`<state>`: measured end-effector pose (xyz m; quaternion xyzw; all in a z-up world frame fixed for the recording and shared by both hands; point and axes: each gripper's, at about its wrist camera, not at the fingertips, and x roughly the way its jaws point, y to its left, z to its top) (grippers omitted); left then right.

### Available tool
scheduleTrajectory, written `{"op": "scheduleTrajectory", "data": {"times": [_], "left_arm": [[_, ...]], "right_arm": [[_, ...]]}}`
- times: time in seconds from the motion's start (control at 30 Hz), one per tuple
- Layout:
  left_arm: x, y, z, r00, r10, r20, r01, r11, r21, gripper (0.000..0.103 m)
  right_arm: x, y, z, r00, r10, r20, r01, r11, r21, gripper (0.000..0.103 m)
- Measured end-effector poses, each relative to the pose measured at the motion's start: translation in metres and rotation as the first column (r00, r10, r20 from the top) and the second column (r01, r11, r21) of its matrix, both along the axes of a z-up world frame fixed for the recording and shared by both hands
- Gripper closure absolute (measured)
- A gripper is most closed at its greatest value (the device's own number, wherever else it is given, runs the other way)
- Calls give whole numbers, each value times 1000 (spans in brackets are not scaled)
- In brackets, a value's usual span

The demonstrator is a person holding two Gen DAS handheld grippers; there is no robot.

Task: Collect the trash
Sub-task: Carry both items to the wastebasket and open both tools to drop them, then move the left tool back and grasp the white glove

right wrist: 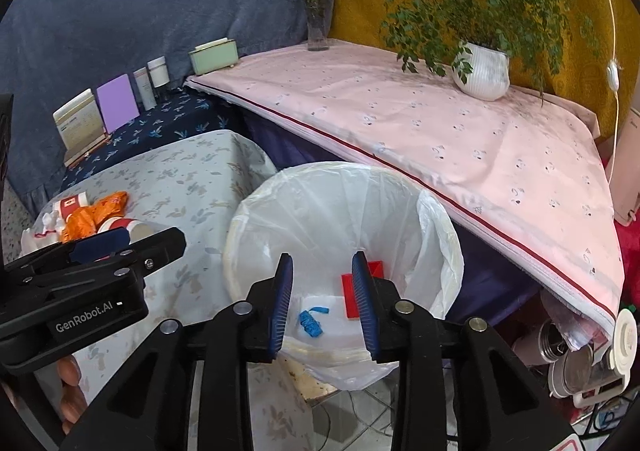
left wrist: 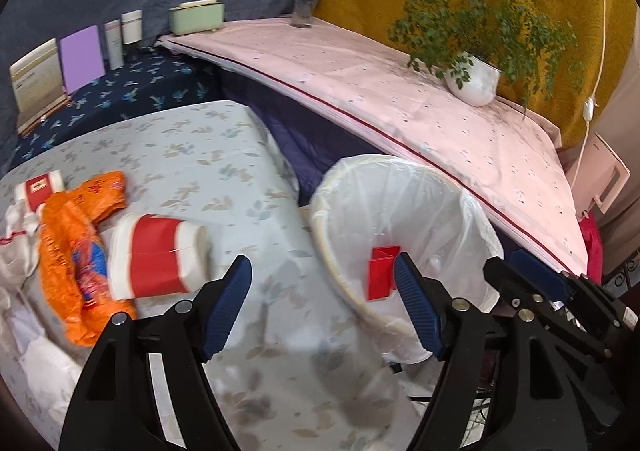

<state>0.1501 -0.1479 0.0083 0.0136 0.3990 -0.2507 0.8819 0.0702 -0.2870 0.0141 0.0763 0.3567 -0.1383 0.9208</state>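
Right wrist view: your right gripper [right wrist: 325, 305] hangs over the lined trash bin [right wrist: 440, 247], fingers parted, nothing between them; red box [right wrist: 354, 297] lies inside. Your left gripper [left wrist: 324, 311] gapes empty beside the tabletop wrappers [left wrist: 76, 247].

You see a white liner in the bin [right wrist: 436, 235], with a red box [right wrist: 352, 291] and a blue scrap [right wrist: 311, 322] inside it. Left of the bin, your desk [left wrist: 224, 155] wears pale grey cloth with a leaf print, carrying an orange wrapper [left wrist: 68, 235] and a red-and-white cup [left wrist: 156, 261]. Behind the bin lies a pink dotted cloth [right wrist: 420, 123].
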Motion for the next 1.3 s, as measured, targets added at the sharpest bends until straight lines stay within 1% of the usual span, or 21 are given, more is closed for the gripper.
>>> {"op": "scheduleTrajectory", "data": {"times": [0.2,0.3,0.4,0.6,0.77,1.07,1.17,1.3], "left_arm": [[-9,42,4,996,85,15,-85,996,24,31],[-13,67,4,991,132,17,-132,991,24,25],[-18,90,3,984,175,22,-175,984,38,25],[-26,134,-3,967,252,20,-253,966,50,15],[-30,168,-11,951,310,5,-309,949,66,14],[-31,217,-38,923,382,-46,-377,921,95,13],[-30,227,-48,918,391,-72,-383,918,102,13],[-27,235,-59,916,387,-105,-377,920,101,13]], "right_arm": [[0,27,8,999,49,11,-49,999,-10,62],[0,44,10,997,82,13,-81,997,-13,61],[1,61,10,994,110,13,-110,994,-15,58],[3,91,9,987,161,4,-161,987,-11,58],[4,114,6,981,194,-1,-194,981,-4,54],[6,146,-2,970,241,-25,-241,971,12,53],[8,156,-7,966,255,-36,-255,967,17,53],[10,167,-15,961,273,-55,-272,962,24,53]]}}
